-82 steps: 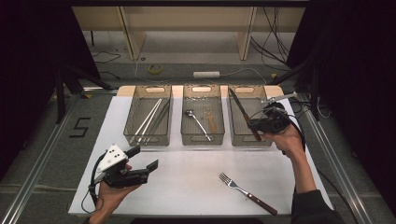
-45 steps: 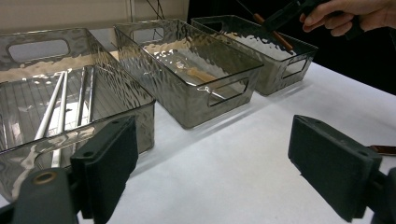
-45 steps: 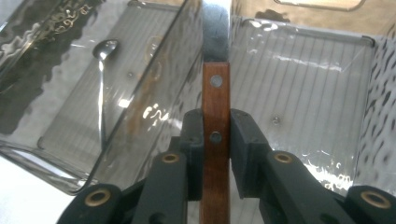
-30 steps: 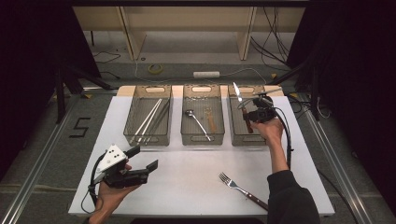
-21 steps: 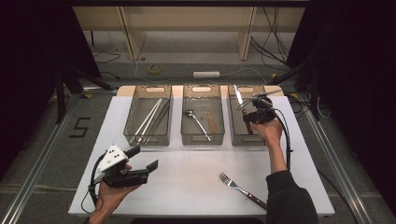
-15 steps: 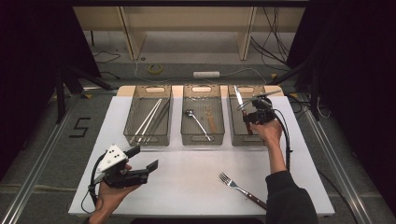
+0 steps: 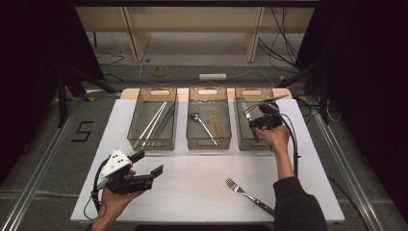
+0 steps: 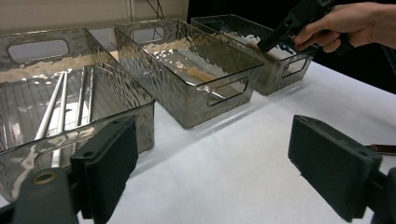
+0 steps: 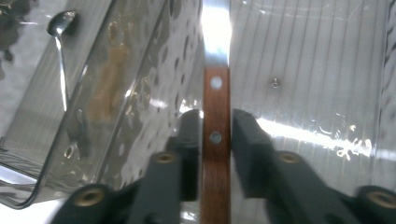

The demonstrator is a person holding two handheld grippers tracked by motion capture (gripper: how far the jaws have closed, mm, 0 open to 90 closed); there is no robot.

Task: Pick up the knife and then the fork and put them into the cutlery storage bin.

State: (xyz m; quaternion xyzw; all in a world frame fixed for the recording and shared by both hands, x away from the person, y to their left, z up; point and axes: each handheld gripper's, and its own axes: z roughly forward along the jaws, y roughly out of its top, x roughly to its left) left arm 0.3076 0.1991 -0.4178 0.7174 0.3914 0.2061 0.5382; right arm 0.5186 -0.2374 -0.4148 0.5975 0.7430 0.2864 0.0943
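Note:
A knife with a brown wooden handle [image 9: 216, 140] stands tilted in the right clear bin [image 7: 250, 146], its blade [image 7: 245, 107] leaning toward the bin's far left corner. My right gripper [image 7: 255, 129] reaches down into that bin. Its jaws have just been opening. The handle is between the pads [image 9: 243, 135] with a thin gap on each side. My left gripper [image 7: 148, 163] hovers at the table's near left, open with nothing between its jaws [image 8: 212, 158]. A fork [image 7: 248, 195] with a dark handle lies on the white table near the front right.
Three clear bins stand in a row at the back of the table. The left bin [image 7: 153, 144] holds chopsticks, and the middle bin [image 7: 208, 144] holds a spoon and a wooden-handled piece. The right forearm [image 7: 286, 168] stretches over the table's right side.
The right hand carried the knife from the table's right edge to over the right bin, then held still. The blade tip now sits a little lower. The left hand has not moved.

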